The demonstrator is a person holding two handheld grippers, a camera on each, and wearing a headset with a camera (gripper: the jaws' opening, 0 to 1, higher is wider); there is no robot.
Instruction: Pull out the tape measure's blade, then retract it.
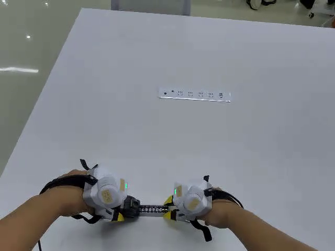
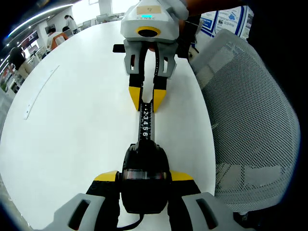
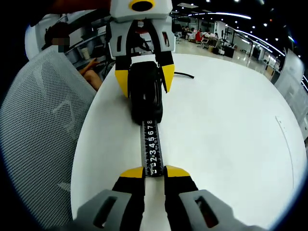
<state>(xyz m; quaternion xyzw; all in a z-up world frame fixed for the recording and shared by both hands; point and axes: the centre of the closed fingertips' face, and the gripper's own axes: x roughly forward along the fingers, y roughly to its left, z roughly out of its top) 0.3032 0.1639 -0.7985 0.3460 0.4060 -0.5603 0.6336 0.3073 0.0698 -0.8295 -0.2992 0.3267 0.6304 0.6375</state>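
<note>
Tape measure: black case (image 3: 146,94) sits low over the near edge of the table (image 1: 209,146). A short stretch of blade (image 3: 152,144) is out, showing just the first printed digits. The blade looks flat and straight, no sag or twist visible.

Left gripper (image 2: 143,176): jaws clamped on either side of the case, yellow tips flush to its flanks. Right gripper (image 3: 154,172): jaws narrow, pinching the free end of the blade between the yellow tips. Can't tell whether the end hook is caught or only the blade itself.

Geometry that matters: the blade's long axis is the line between the two grippers, running left-right along the table's front edge in the head view. The grippers face each other nose to nose. Case end is on the left, tip end on the right, and the two are close together.

My read: the pull-out is barely started or the retract is nearly done; can't tell which from this. To extend, the right gripper goes straight out along that axis, away from the case. Going off-axis risks kinking the blade or slipping the pinch.

Further out: socket strip (image 1: 194,94) set into mid-table, well clear. Mesh chair (image 2: 240,120) just off the table's near side.
</note>
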